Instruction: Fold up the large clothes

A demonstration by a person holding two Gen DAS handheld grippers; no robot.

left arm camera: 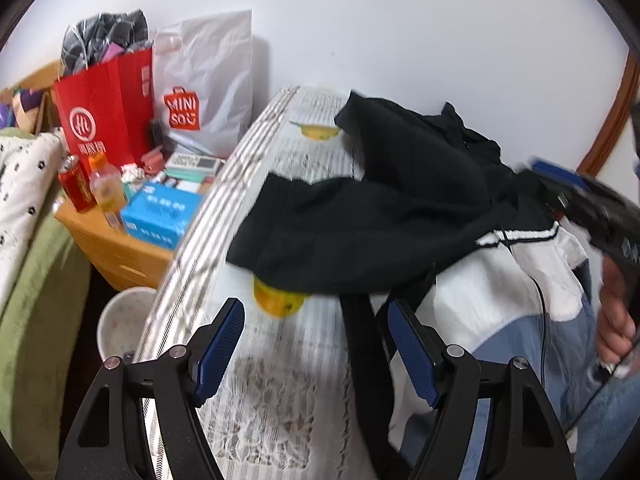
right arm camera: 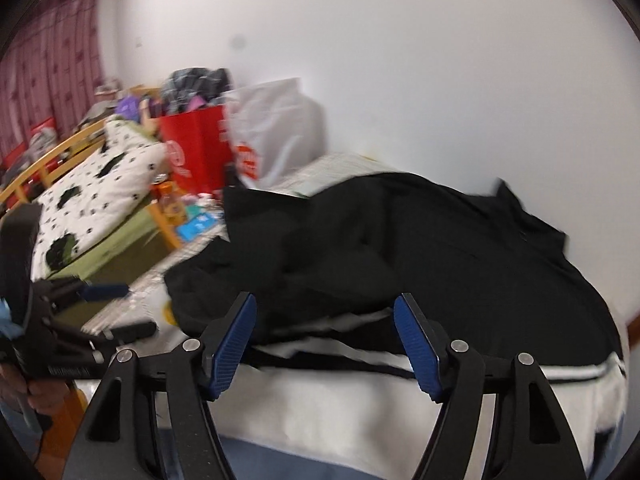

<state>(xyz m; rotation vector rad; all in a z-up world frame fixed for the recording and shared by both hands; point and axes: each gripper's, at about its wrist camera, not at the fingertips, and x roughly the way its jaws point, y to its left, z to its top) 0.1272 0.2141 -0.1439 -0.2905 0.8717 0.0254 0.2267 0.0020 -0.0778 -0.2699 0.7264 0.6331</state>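
Left gripper (left arm camera: 316, 344) hung over the lace-covered table (left arm camera: 280, 168) with its blue pads spread apart and nothing clamped between them. Right gripper (right arm camera: 325, 338) likewise stood with jaws apart, gripping nothing, just above the garment's white hem. Black-and-white garment (left arm camera: 384, 208) lay crumpled across the table, its white striped part draped over the near edge. Red bag (left arm camera: 106, 108) and white bag (left arm camera: 208, 88) stood beyond the table.

Plain white wall (left arm camera: 400, 32) behind the lace-covered table (left arm camera: 272, 408). Beside it, a low wooden cabinet (left arm camera: 120, 256) crowded with bags and boxes. Further off, a bed (right arm camera: 100, 176) under a spotted quilt, and red curtains (right arm camera: 44, 72) beyond.
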